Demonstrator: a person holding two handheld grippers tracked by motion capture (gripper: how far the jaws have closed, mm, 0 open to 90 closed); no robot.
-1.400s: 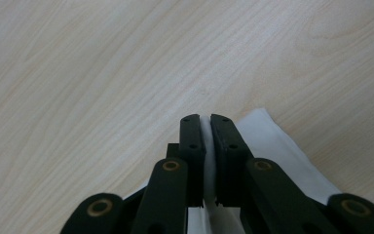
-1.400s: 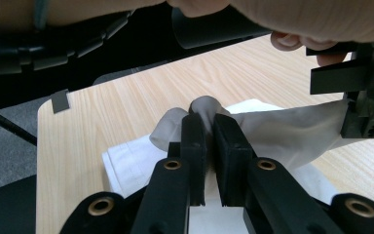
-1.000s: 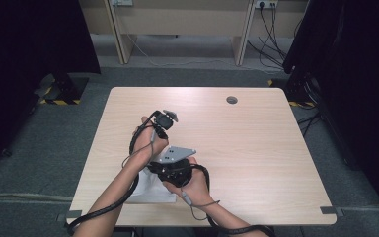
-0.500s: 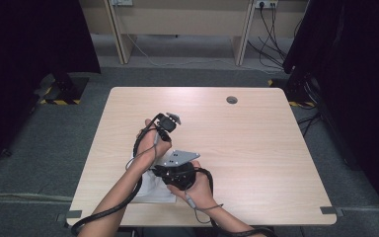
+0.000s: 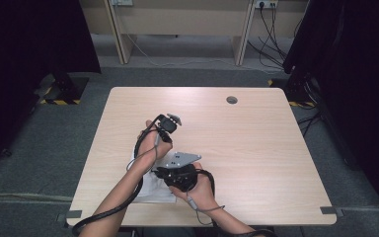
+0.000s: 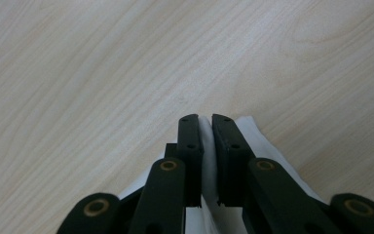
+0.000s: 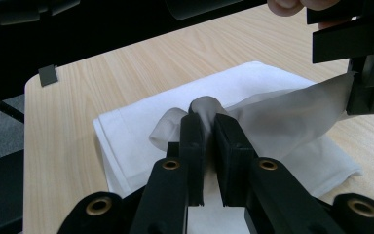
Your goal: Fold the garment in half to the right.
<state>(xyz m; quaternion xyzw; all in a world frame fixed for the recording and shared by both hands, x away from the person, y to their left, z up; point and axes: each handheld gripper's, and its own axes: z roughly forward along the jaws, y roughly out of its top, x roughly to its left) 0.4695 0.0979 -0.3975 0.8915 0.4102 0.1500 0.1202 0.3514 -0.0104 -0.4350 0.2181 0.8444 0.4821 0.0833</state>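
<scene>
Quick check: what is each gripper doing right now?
Left gripper: shut on the white cloth.
Right gripper: shut on a fold of the white cloth.

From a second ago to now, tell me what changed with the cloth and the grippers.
Very little. The left gripper edged slightly farther up the table, stretching its corner of the white cloth. The right gripper kept its place. Both stay shut on the cloth, the rest of which still lies flat near the table's front edge.
</scene>
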